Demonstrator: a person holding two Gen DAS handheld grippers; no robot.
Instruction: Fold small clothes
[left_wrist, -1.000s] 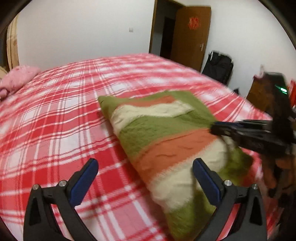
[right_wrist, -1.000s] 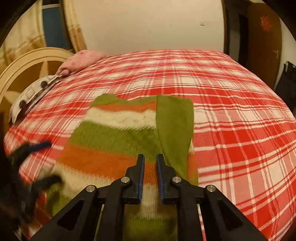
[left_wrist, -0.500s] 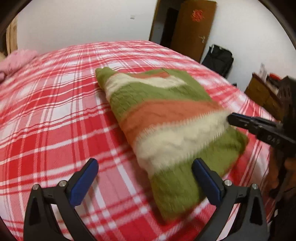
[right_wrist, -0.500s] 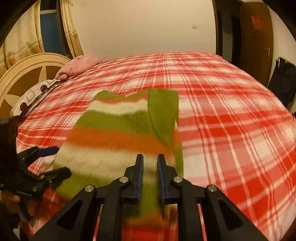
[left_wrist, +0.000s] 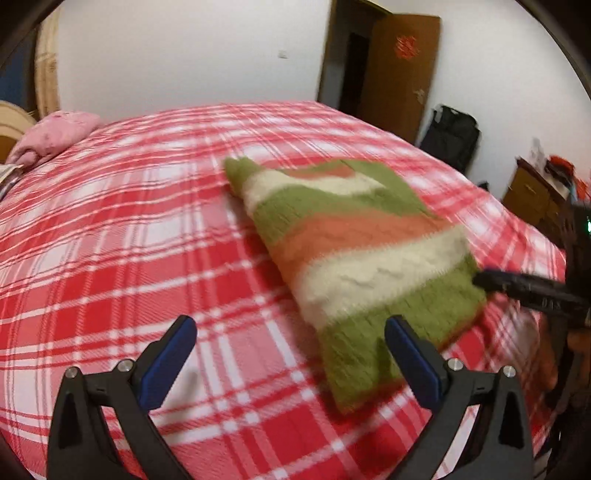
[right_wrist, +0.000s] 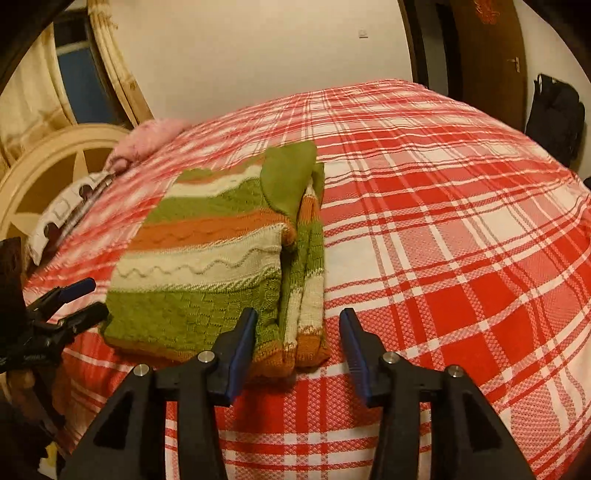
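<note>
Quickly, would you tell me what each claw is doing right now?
Left claw: open, holding nothing.
Right claw: open, holding nothing; sweater lies on the bed.

Home bedroom. Bed with red-and-white plaid cover (right_wrist: 443, 221) filling most of both views; pink pillow (left_wrist: 55, 136) at head end beside cream wooden headboard (right_wrist: 44, 166). Plain white walls, brown wooden door (left_wrist: 399, 74) ajar, black bag (left_wrist: 452, 136) against wall, wooden dresser (left_wrist: 532, 199) off bed's far corner.
</note>
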